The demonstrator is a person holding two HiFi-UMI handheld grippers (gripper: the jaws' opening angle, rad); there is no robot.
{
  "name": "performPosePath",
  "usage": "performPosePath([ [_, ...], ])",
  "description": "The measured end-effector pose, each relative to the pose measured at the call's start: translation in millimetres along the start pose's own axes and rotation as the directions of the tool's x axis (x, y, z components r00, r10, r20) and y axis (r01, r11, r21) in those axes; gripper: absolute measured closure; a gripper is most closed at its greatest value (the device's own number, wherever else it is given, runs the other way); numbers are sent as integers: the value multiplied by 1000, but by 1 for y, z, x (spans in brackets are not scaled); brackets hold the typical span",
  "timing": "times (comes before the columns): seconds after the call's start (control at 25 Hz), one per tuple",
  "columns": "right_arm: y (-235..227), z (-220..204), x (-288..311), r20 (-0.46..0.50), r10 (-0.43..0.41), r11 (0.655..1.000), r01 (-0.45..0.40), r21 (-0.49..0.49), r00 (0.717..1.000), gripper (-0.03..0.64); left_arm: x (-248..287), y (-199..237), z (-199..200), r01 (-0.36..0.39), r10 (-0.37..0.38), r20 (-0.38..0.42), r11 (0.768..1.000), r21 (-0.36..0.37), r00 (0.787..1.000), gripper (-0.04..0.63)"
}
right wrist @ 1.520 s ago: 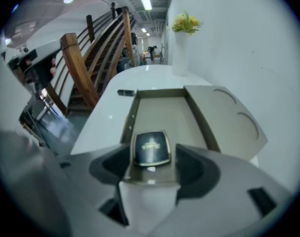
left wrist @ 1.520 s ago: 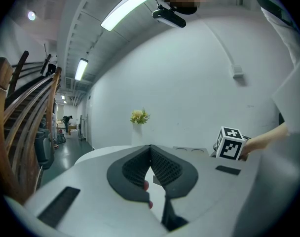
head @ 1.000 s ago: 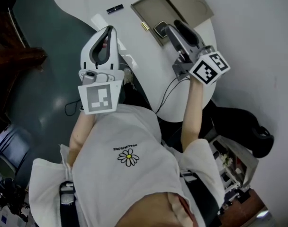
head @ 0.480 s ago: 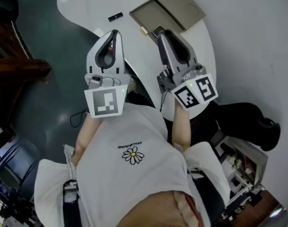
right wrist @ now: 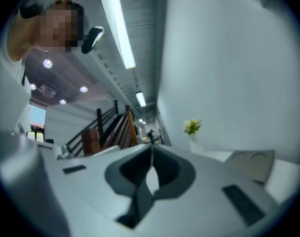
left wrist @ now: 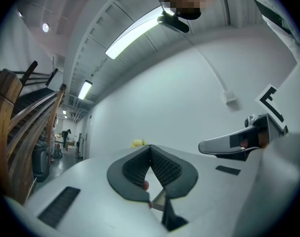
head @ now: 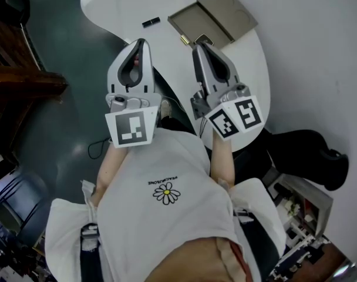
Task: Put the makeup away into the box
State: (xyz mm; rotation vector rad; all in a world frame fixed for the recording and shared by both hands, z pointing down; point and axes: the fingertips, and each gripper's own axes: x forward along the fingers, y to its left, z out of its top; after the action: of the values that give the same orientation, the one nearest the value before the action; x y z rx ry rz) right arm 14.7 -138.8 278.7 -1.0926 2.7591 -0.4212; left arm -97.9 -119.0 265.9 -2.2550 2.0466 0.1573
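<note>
right hand-held gripper (head: 200,46) just closed empty; shirt lettering (head: 167,182) too small.

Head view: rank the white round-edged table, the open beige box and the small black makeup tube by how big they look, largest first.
1. white table
2. open beige box
3. small black makeup tube, by far the smallest

The box and tube both lie on the table, so nearness to the camera barely skews this order.

White wall (left wrist: 179,98), dark glossy floor (head: 67,34) — wooden staircase (left wrist: 7,98), strip lights (left wrist: 135,33) overhead.
</note>
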Motion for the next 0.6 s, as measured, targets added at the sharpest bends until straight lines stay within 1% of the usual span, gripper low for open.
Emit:
performPosePath([
  [0.12,5,-1,1,-8,13,1000,-13,4,1000,581,-4,5,1,-12,12,-2,1000,2,1000,575],
  [0.28,8,-6,5,-26,10,1000,-9,7,1000,581,-7,11,3,-29,29,1,1000,4,1000,575],
  [0.52,5,-36,34,-104,-33,999,34,-1,994,581,-14,31,-4,-83,83,-5,997,-2,997,575],
  [0.6,-1,-50,52,-131,-40,999,44,26,991,580,-17,39,-11,-103,103,-15,995,-16,995,575],
])
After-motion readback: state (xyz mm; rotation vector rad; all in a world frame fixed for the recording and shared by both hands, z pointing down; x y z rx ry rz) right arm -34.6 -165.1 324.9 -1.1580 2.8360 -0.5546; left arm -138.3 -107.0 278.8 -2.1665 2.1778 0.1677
